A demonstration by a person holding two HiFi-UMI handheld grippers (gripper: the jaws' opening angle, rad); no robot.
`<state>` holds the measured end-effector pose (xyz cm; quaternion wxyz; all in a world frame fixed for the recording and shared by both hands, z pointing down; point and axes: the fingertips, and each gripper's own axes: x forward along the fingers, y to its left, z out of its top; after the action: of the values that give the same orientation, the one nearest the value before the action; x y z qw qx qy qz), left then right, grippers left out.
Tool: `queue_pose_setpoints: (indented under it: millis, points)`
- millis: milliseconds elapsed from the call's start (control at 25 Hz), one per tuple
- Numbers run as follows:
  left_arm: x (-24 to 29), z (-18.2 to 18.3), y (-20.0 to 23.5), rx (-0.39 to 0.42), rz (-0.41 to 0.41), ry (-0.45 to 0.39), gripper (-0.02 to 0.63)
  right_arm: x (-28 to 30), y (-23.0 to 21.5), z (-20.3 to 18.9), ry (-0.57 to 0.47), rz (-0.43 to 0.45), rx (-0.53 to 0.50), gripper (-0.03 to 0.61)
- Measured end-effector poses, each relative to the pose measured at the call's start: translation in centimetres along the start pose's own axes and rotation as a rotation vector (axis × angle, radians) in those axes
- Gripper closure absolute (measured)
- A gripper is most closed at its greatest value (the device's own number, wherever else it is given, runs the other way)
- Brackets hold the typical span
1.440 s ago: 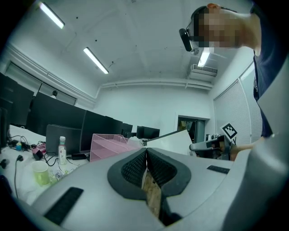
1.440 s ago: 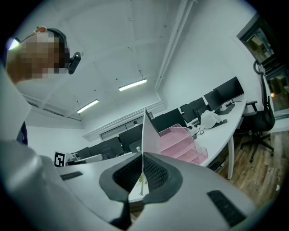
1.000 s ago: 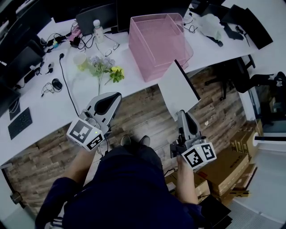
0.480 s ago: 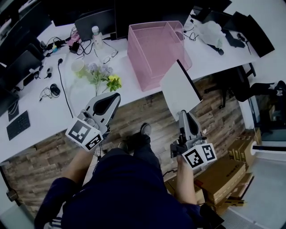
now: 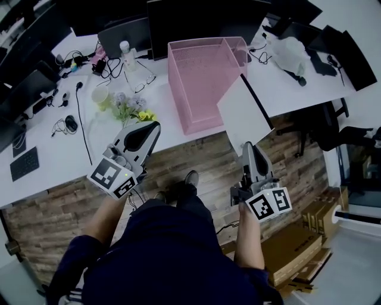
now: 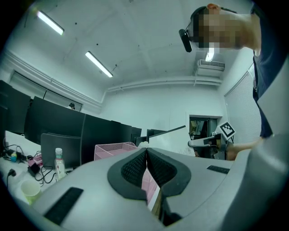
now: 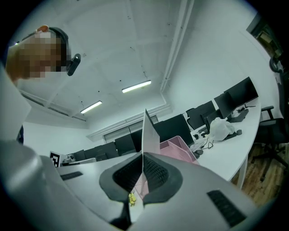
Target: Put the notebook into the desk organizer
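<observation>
Nearest, over the wooden floor (image 5: 196,156), two tools are held out level by the person. The left hand-held gripper (image 5: 152,127) is clenched on nothing: in the left gripper view (image 6: 146,151) its two dark pads are seen pressed together with no object between them. Its tip is placed over the near edge of the white table (image 5: 83,146), just in front of a small bunch of flowers (image 5: 130,107).

The right hand-held gripper (image 5: 249,145) is closed on the notebook (image 5: 244,113) and grasps it by its lower edge. In the right gripper view (image 7: 142,157) the pale cover (image 7: 148,128) is seen standing on edge between the pads and rising above them. The notebook is held in the air over the table's near edge — not inside anything. From the head view its upper corner overlaps the right front corner of the pink mesh desk organizer (image 5: 199,89).

The desk organizer is set on the table between the two tools, its open top showing no contents. Farther to the left, a paper cup (image 5: 100,95), a mouse (image 5: 71,124) and a small bottle (image 5: 125,53) are found among cables. At the far edge, dark monitors (image 5: 196,18) are lined up, and a white plastic bag (image 5: 290,47) is seen on the right.
</observation>
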<state>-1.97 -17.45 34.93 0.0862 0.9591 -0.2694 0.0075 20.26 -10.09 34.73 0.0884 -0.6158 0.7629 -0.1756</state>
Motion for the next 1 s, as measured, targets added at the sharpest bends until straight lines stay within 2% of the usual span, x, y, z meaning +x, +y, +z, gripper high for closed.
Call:
queue_pose_setpoints:
  millis: [600, 1000]
  points:
    - [8.1, 0.9, 1.6, 0.014, 0.114, 0.026, 0.586, 6.9, -8.3, 4.1, 0.039, 0.101, -0.046, 0.569]
    - [11.2, 0.2, 3.2, -0.006, 0.204, 0.034, 0.586, 10.8, -11.8, 4.0, 0.093, 0.165, -0.097, 0.569]
